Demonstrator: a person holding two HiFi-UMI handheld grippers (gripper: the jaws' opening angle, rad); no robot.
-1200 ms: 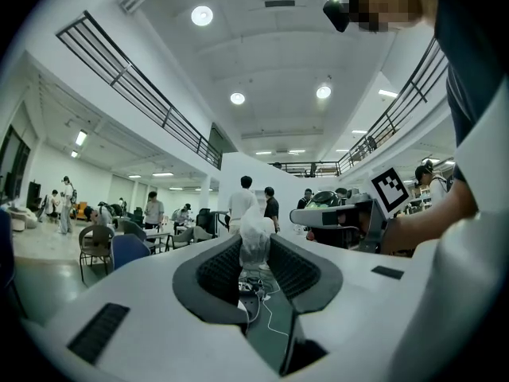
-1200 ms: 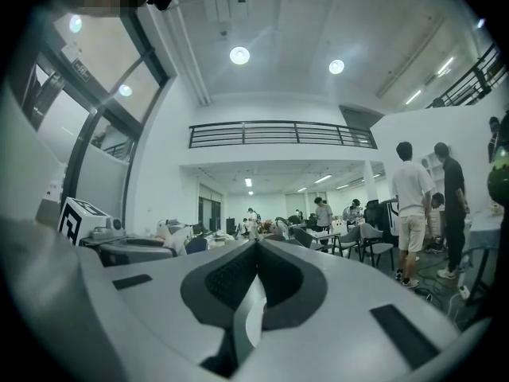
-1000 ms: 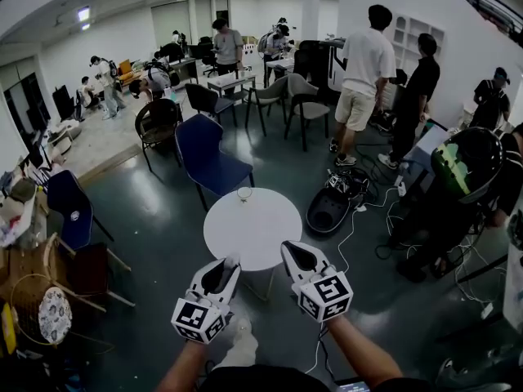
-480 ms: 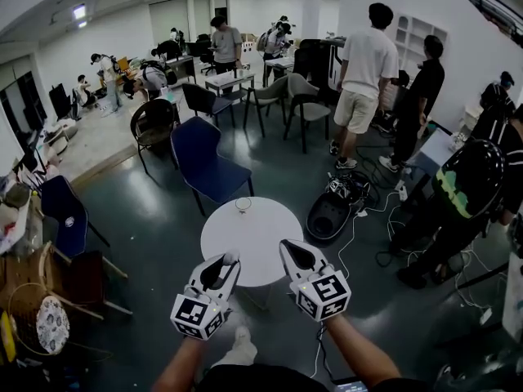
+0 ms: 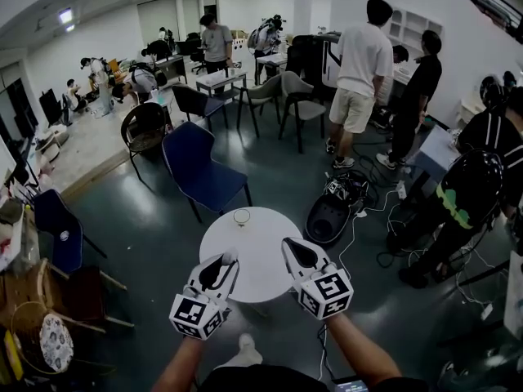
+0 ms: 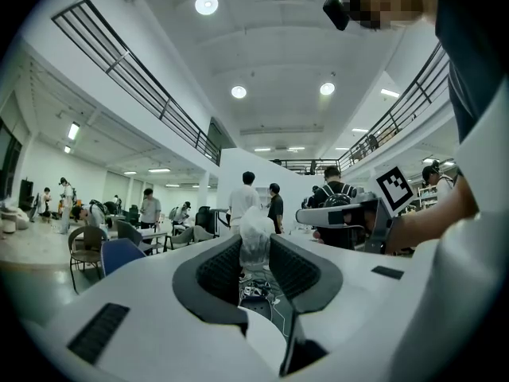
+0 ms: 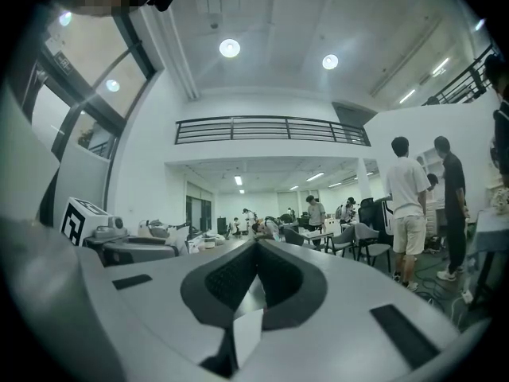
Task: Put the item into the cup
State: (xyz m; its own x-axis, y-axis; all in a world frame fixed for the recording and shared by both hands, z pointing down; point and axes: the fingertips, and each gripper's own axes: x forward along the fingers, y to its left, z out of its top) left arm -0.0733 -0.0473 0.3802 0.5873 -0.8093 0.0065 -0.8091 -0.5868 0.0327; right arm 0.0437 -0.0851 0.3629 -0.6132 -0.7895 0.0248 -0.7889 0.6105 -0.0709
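Note:
A small clear cup (image 5: 242,216) stands at the far edge of a round white table (image 5: 260,260). My left gripper (image 5: 228,259) hovers over the table's near left edge, shut on a white crumpled item (image 5: 229,257). In the left gripper view the item (image 6: 256,237) sticks up between the dark pads (image 6: 219,270). My right gripper (image 5: 288,244) is over the near right edge, its jaws shut with nothing between them. In the right gripper view the right gripper (image 7: 256,249) shows its pads meeting at the tips.
A blue chair (image 5: 200,166) stands just behind the table. A black case (image 5: 330,212) and white cables (image 5: 351,227) lie on the floor to the right. People stand at the right (image 5: 359,72); wooden chairs (image 5: 49,300) are at the left.
The table and cup now sit lower and nearer in the head view. Both grippers keep their places and the left still grips the white item. The person at the right edge has shifted.

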